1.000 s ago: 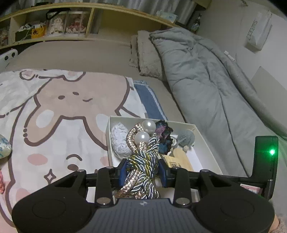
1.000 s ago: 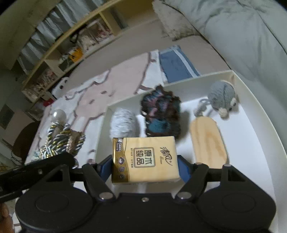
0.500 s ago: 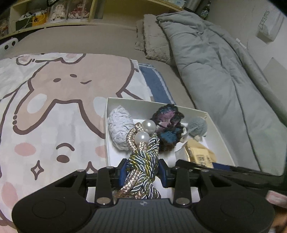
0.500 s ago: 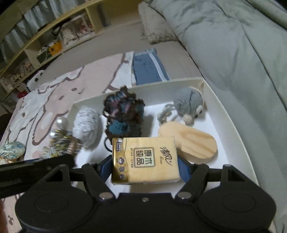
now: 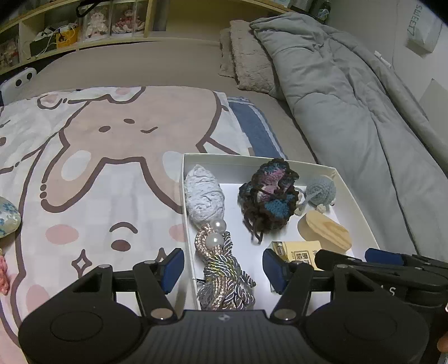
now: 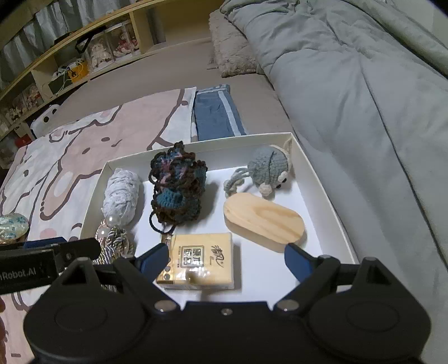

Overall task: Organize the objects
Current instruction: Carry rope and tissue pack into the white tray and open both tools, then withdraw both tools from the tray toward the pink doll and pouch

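A white box (image 5: 351, 193) (image 6: 310, 165) lies on the bed. In it are a pale yarn ball (image 5: 203, 194), a dark crochet piece (image 5: 267, 196), a grey crochet mouse (image 6: 268, 168), a wooden oval (image 6: 264, 218), a braided rope with pearls (image 5: 221, 268) and a yellow tissue pack (image 6: 200, 260). My left gripper (image 5: 222, 266) is open, with the rope lying loose between its fingers at the box's near left. My right gripper (image 6: 226, 259) is open around the tissue pack, which rests on the box floor.
A cartoon-print blanket (image 5: 92, 173) covers the bed left of the box. A grey duvet (image 5: 350, 112) lies to the right. A floral pouch (image 6: 12, 226) sits at the left edge. Shelves (image 5: 84, 25) run along the back. A blue cloth (image 6: 215, 114) lies beyond the box.
Both grippers have opened. The rope has dropped from the left gripper into the box, and the tissue pack has dropped from the right gripper onto the box floor.
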`<state>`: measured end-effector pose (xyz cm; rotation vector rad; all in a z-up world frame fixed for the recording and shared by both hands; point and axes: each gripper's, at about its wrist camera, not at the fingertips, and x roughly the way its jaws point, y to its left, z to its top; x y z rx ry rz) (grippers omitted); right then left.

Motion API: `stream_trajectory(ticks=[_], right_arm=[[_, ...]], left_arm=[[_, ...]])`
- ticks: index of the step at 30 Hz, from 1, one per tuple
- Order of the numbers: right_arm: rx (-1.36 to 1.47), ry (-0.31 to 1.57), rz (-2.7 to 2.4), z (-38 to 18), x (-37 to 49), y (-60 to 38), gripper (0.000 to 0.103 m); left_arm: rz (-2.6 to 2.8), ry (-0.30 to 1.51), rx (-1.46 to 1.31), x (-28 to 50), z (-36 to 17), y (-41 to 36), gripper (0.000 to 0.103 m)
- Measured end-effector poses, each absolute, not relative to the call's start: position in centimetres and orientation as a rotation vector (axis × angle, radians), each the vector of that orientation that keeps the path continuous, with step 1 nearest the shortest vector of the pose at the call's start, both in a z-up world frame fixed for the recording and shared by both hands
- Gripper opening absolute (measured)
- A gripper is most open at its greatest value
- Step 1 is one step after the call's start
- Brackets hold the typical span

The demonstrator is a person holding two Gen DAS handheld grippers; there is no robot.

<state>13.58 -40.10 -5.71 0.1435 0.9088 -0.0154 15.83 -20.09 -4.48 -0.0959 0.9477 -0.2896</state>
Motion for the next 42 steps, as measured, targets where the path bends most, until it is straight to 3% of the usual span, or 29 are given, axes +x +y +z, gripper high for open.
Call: stream_trajectory(ticks=[34, 38, 42], right_arm=[[0.130, 0.786, -0.131, -0.9, 5.8, -37.7, 0.091], [0.112, 0.762, -0.142, -0.2, 4.4, -37.2, 0.095], [0.088, 0.752, -0.150, 0.1, 3.1, -36.6, 0.098]], left_arm=[[-0.266, 0.888, -0.033, 9.6, -0.6, -15.1, 0.063], [-0.256, 0.876, -0.017, 8.8, -0.5, -14.2, 0.080], [-0.253, 0.864, 0.002, 8.2, -0.2, -13.5, 0.090]])
